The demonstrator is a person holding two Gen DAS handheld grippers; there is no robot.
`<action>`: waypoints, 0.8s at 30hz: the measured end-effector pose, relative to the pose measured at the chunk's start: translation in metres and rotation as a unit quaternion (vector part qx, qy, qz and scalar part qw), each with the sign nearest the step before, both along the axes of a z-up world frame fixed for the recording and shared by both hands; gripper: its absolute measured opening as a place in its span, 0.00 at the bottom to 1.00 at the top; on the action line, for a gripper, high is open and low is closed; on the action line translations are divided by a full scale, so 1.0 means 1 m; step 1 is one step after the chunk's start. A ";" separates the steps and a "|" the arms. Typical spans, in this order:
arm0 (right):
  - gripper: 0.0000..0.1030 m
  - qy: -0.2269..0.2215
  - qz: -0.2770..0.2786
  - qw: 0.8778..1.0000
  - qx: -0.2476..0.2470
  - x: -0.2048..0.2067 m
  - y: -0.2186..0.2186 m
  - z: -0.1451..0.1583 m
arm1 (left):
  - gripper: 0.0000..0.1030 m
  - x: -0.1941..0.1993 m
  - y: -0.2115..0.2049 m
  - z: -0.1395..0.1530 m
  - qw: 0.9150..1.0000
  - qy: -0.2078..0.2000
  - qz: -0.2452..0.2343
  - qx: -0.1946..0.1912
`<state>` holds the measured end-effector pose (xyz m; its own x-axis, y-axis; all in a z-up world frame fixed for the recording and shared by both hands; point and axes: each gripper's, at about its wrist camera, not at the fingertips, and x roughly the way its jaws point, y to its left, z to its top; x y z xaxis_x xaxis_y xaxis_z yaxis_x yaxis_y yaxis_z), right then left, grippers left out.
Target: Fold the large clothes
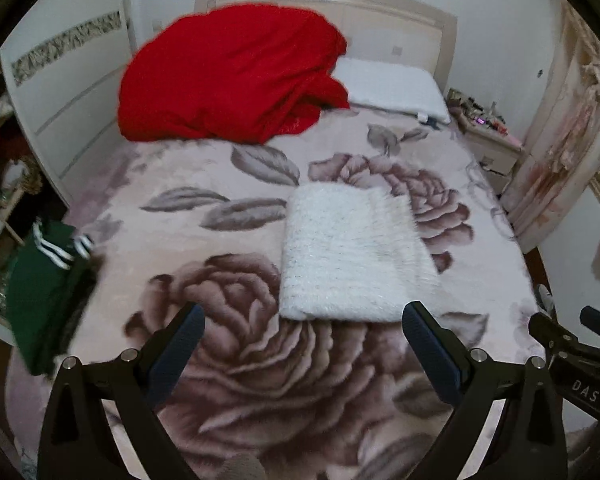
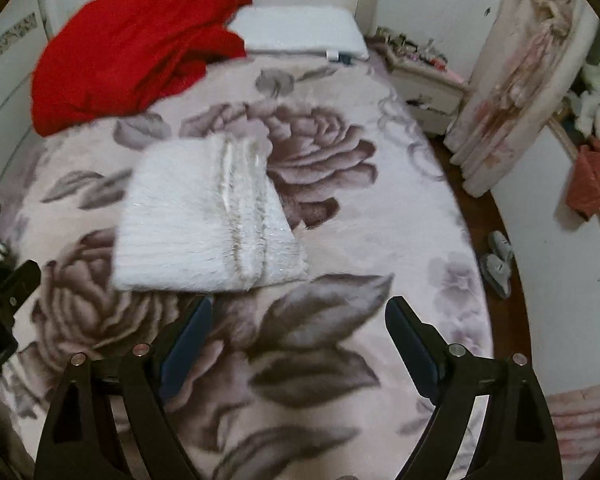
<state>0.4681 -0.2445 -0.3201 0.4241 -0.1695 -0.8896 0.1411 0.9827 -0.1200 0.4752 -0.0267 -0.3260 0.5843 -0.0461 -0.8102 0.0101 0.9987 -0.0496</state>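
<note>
While both hand-held grippers gape, white sweater (image 1: 352, 256) lies folded.

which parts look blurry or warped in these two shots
Left wrist view: the green garment at the left edge is smeared, and the headboard bows from fisheye. Right wrist view: the red bedding is soft; the white folded garment stays fairly crisp.

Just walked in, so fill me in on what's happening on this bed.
A person is folding clothes on the floral bedspread with a pair of tongs in each hand. The white fuzzy sweater lies in a folded rectangle mid-bed. Both the left tongs and right tongs hover open just short of its near edge, holding nothing. A red garment sits heaped near the headboard, and a green striped garment lies at the bed's left edge.
</note>
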 end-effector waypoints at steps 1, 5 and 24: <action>0.87 -0.009 0.002 1.000 -0.003 -0.014 0.002 0.021 | 0.98 -0.012 -0.001 0.018 1.000 -0.005 -0.001 0.004; 0.87 -0.040 0.003 0.999 -0.008 -0.066 0.009 0.096 | 0.98 -0.059 -0.006 0.080 1.000 -0.026 -0.004 0.008; 0.89 -0.119 0.029 0.992 -0.005 -0.285 0.034 0.363 | 0.98 -0.224 -0.001 0.262 0.998 -0.066 0.012 -0.001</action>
<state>0.1834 -0.2109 0.0427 0.6316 -0.1463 -0.7613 0.1091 0.9890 -0.0995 0.2515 -0.0276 -0.0643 0.6876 -0.0316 -0.7254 -0.0074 0.9987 -0.0505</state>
